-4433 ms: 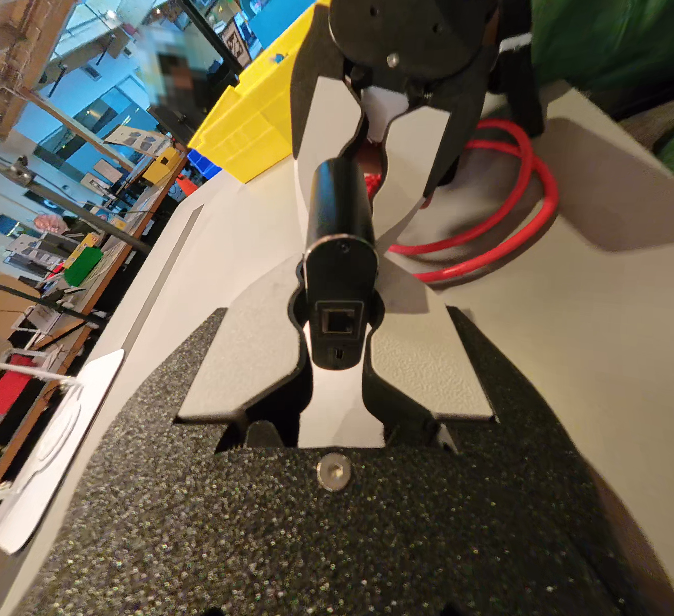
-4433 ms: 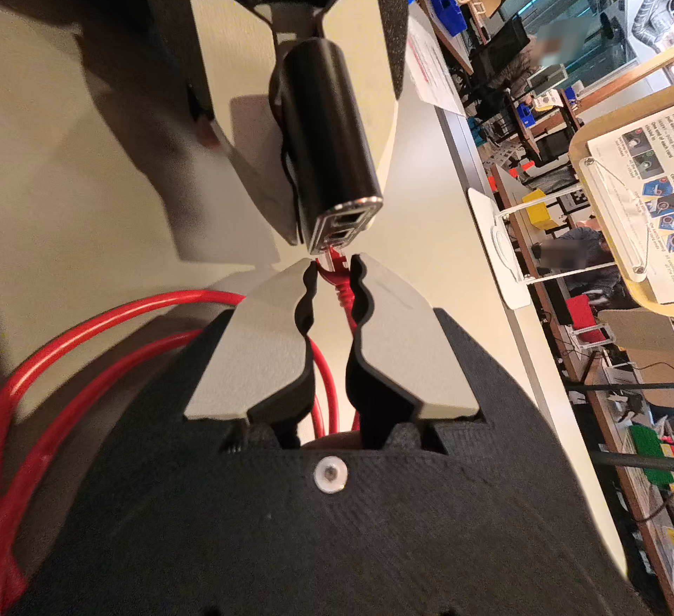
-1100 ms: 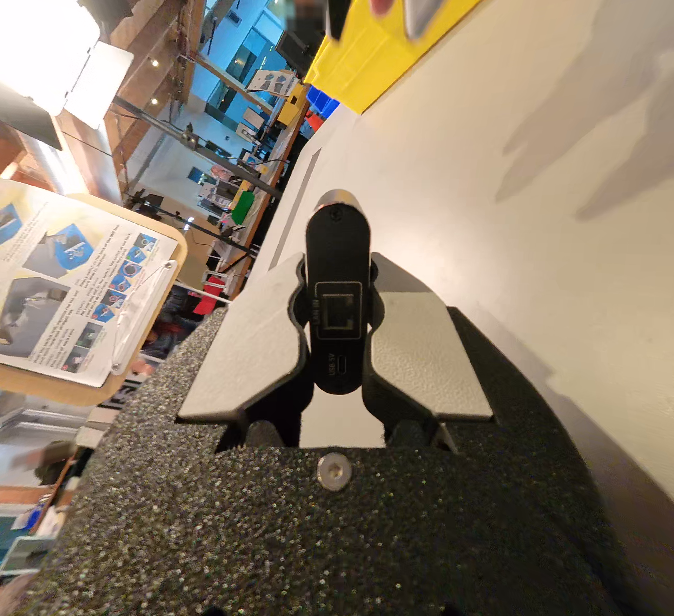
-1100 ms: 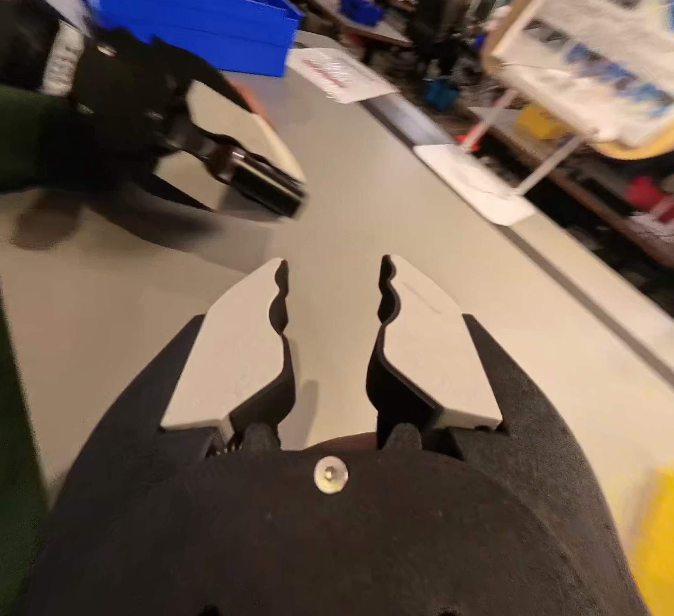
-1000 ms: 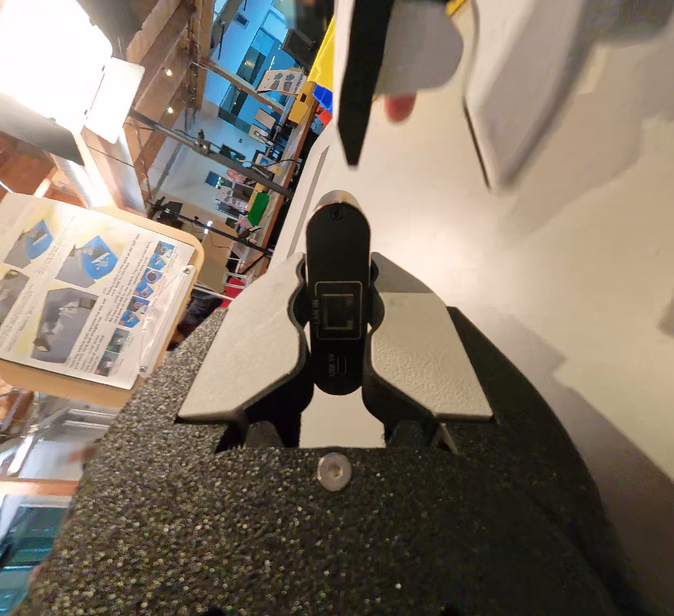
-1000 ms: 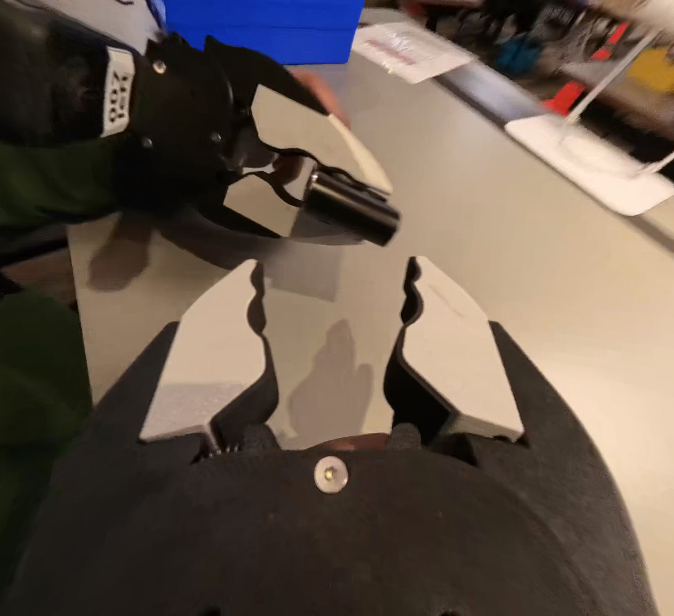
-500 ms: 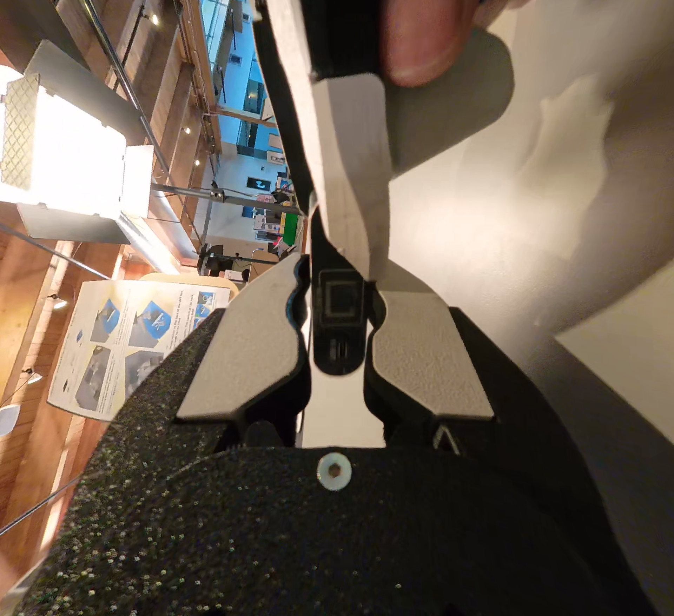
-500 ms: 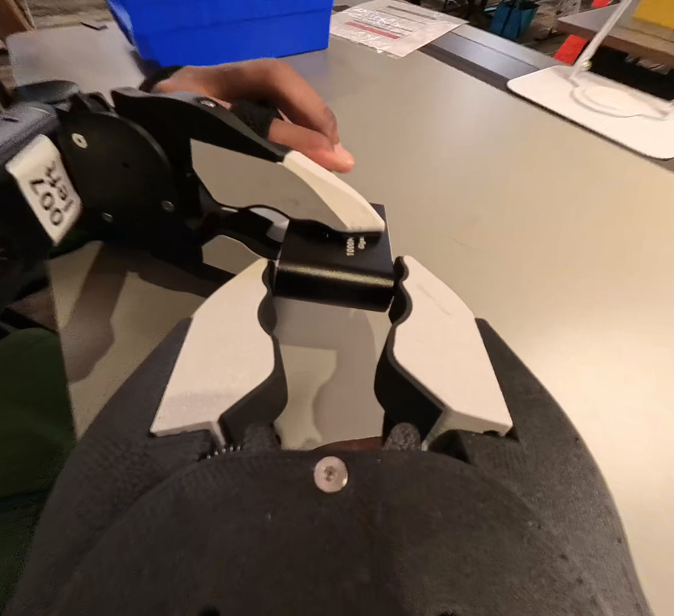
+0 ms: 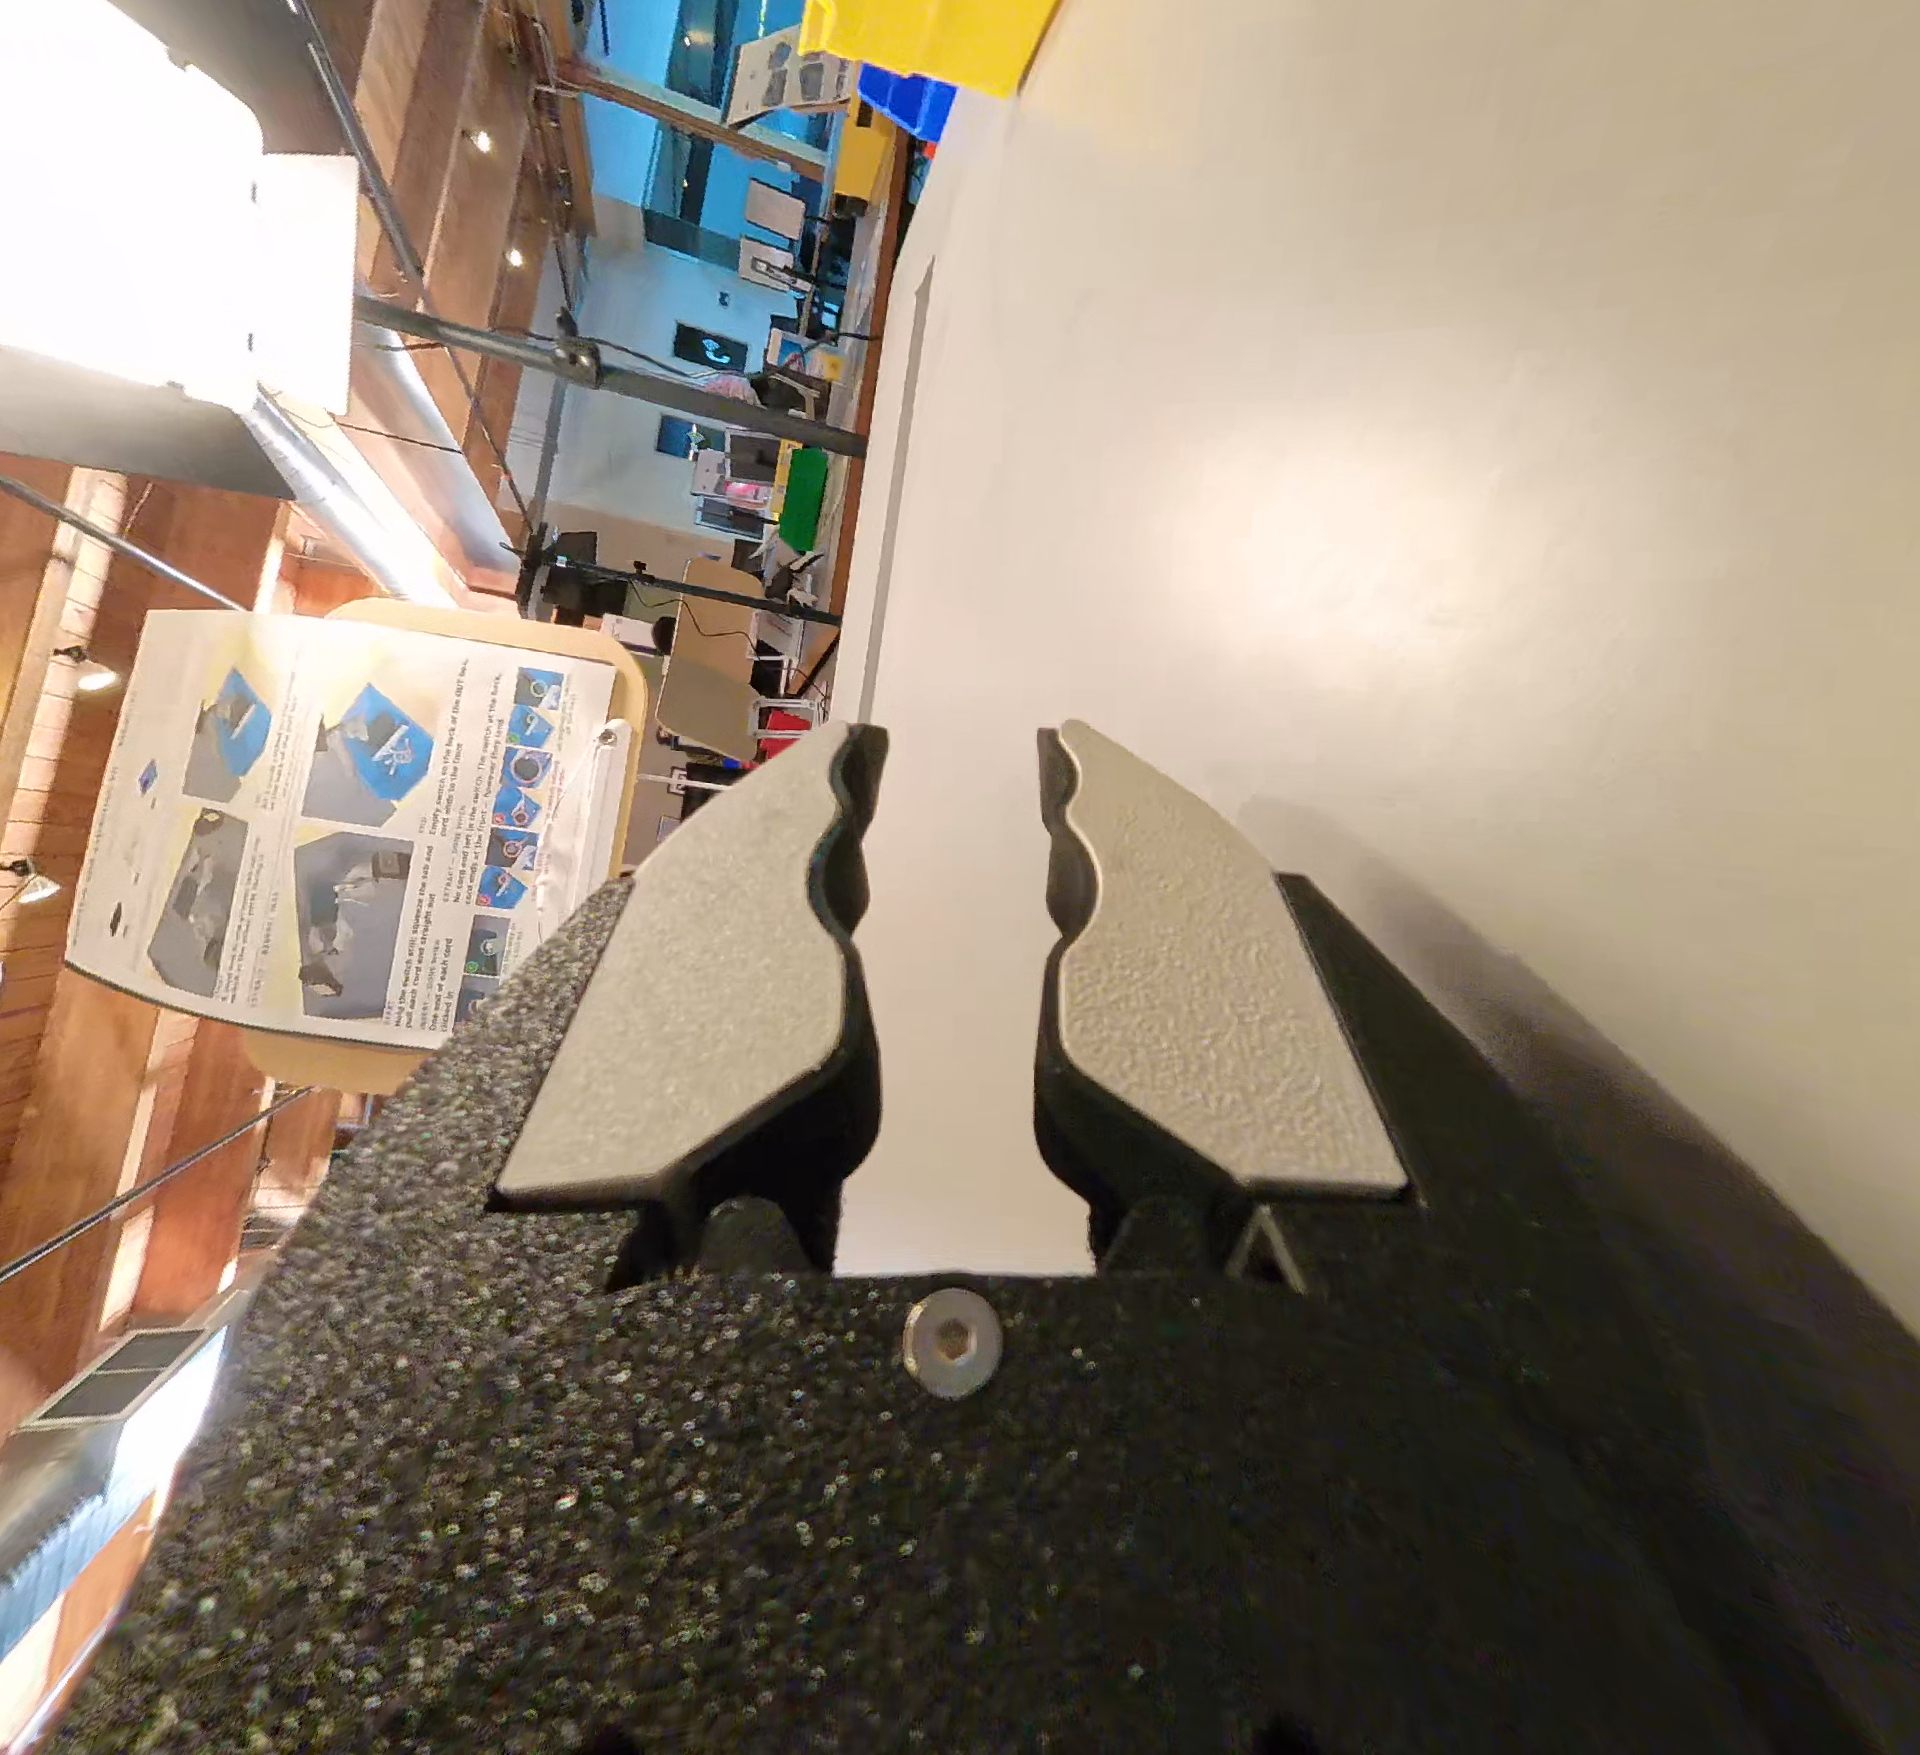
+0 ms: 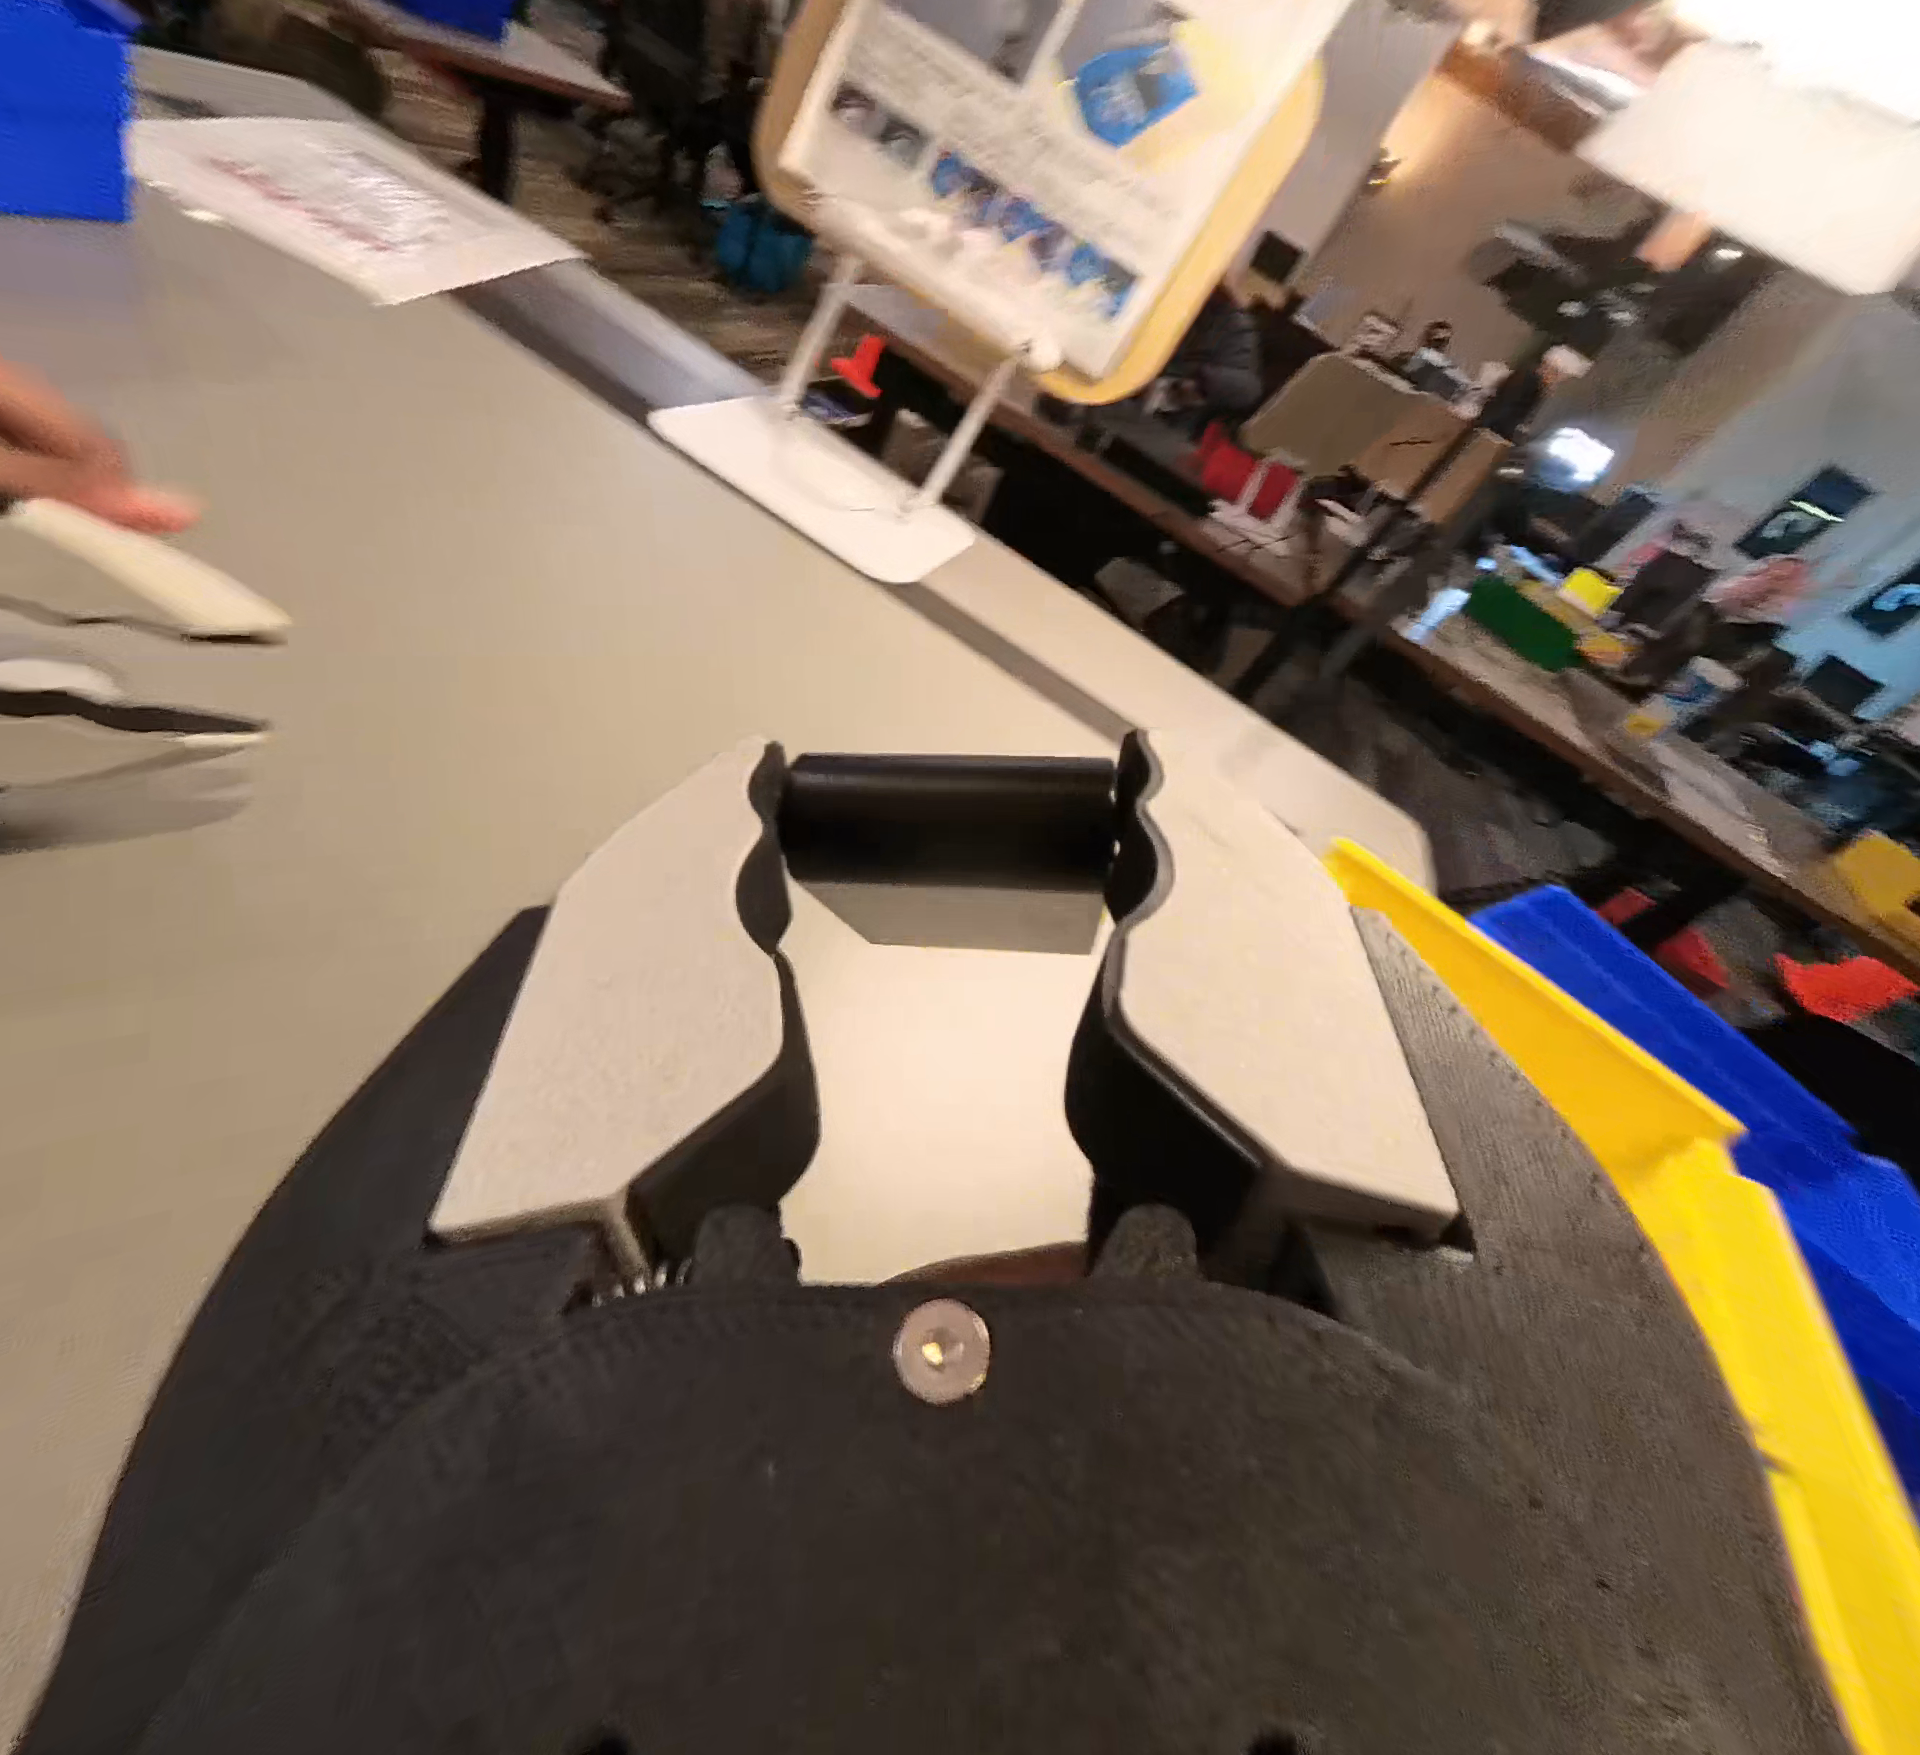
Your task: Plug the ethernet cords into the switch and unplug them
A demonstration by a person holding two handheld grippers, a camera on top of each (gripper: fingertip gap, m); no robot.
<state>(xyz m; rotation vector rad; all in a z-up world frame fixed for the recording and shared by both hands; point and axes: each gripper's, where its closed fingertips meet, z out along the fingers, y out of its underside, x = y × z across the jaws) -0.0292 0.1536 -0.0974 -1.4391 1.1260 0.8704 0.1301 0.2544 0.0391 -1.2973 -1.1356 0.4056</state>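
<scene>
Speckled black hand-held gripper point(image 9: 961, 744) bodies, grey scalloped fingers point(image 9: 717, 967), one silver screw point(image 9: 952, 1342) each.

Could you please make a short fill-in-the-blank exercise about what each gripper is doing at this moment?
1. The black switch is held crosswise between the fingers of the ____ gripper.
2. The left gripper is open and holds ____.
3. Beside the right gripper, at the right edge of its view, lies a ____ bin with a blue bin behind it.

Missing words: right; nothing; yellow
</scene>
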